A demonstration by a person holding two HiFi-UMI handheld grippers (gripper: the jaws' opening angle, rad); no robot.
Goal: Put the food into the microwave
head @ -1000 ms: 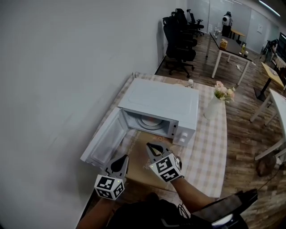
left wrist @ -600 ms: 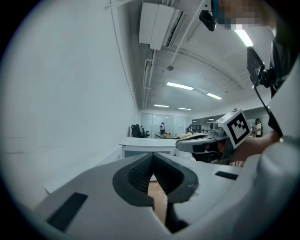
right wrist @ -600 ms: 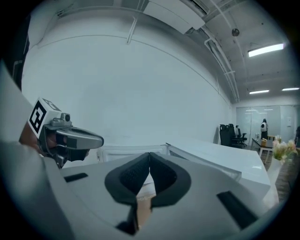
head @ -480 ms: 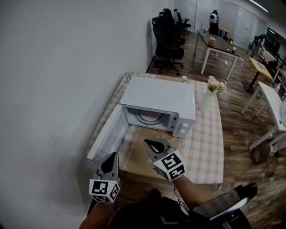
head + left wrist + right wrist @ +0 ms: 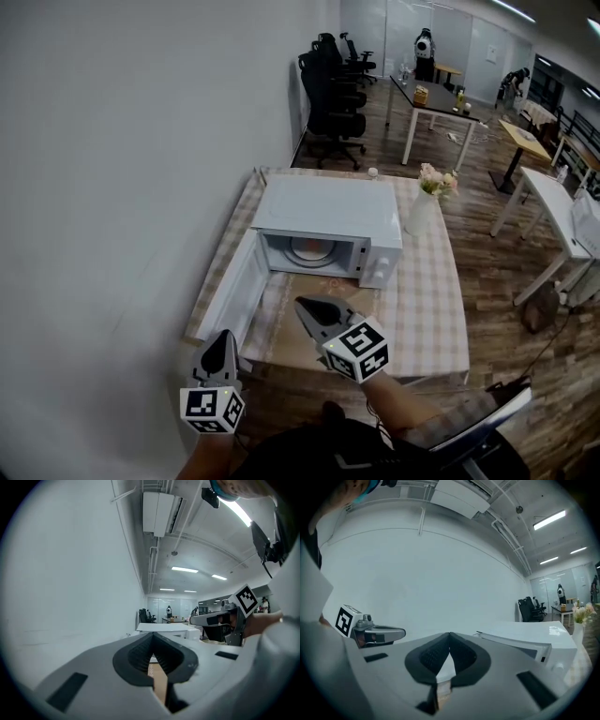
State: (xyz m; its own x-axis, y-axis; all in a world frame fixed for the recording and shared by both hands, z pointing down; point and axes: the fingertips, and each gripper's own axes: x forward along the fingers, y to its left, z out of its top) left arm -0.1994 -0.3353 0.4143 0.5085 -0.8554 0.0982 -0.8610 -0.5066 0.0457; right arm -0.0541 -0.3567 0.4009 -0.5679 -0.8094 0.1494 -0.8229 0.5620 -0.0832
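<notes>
Hovering both claws off the desk's near edge: left claw (image 5: 223,337) and right claw (image 5: 307,306) are clenched shut, with nothing between the jaws. Desk (image 5: 427,309) wears a checked cloth and its left edge runs along the white wall (image 5: 122,187). Microwave (image 5: 328,211) sits toward the far edge, door (image 5: 234,291) swung wide to the left; food (image 5: 309,248) is inside. Brown mat (image 5: 314,292) lies just before it. Vase of flowers (image 5: 420,208) stands near the far-right corner. Beyond: wood floor (image 5: 487,234), black office chairs (image 5: 328,80).
</notes>
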